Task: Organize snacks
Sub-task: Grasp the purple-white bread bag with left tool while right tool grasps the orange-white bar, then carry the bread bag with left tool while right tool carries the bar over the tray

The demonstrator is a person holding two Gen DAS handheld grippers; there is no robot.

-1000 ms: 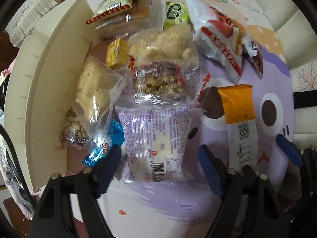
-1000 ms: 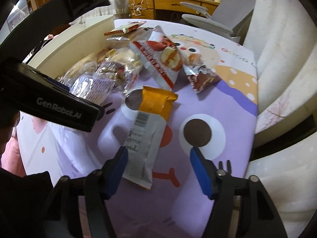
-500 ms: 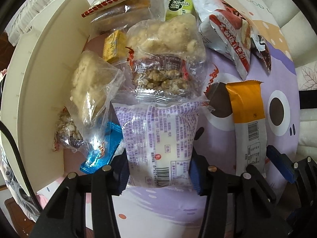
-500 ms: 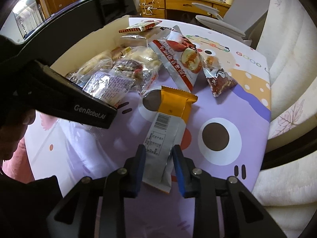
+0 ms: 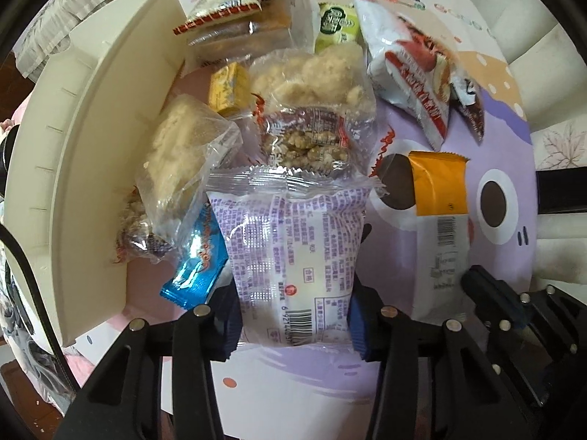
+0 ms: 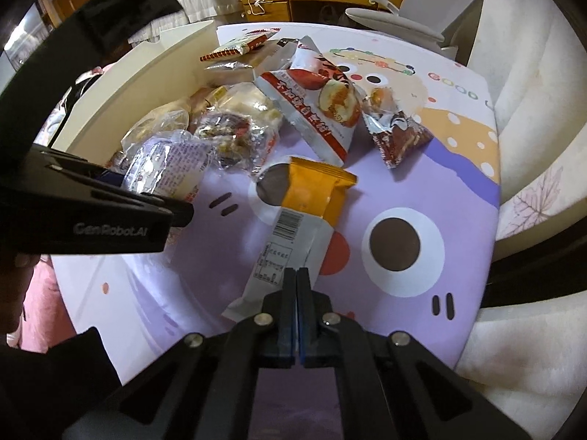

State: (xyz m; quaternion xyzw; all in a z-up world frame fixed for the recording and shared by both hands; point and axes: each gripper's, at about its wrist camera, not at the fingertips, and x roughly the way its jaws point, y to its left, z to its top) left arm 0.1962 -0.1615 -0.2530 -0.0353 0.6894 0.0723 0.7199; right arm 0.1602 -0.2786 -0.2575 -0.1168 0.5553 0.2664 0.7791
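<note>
My left gripper [image 5: 291, 315] is shut on the near end of a purple-and-white snack pack [image 5: 293, 256], its blue pads pressing both sides. The pack also shows in the right wrist view [image 6: 165, 172]. My right gripper [image 6: 296, 286] is shut on the near edge of an orange-and-white bar wrapper [image 6: 297, 227], which lies on the purple cartoon mat [image 6: 403, 190]. The bar also shows at the right of the left wrist view [image 5: 444, 227], with the right gripper's fingers [image 5: 488, 289] on it.
A cream tray [image 5: 73, 168] lies at the left with its wall beside a heap of snacks: puffed-rice bags [image 5: 312, 77], a nut bar [image 5: 312, 139], a blue wrapper [image 5: 198, 267], a red-and-white bag [image 6: 315, 110], a small dark-red bag [image 6: 396, 139]. A cushioned sofa [image 6: 532, 110] borders the table's right.
Both grippers moved forward and closed: the left onto the purple-and-white pack, the right onto the orange-and-white bar. The snacks themselves have hardly shifted.
</note>
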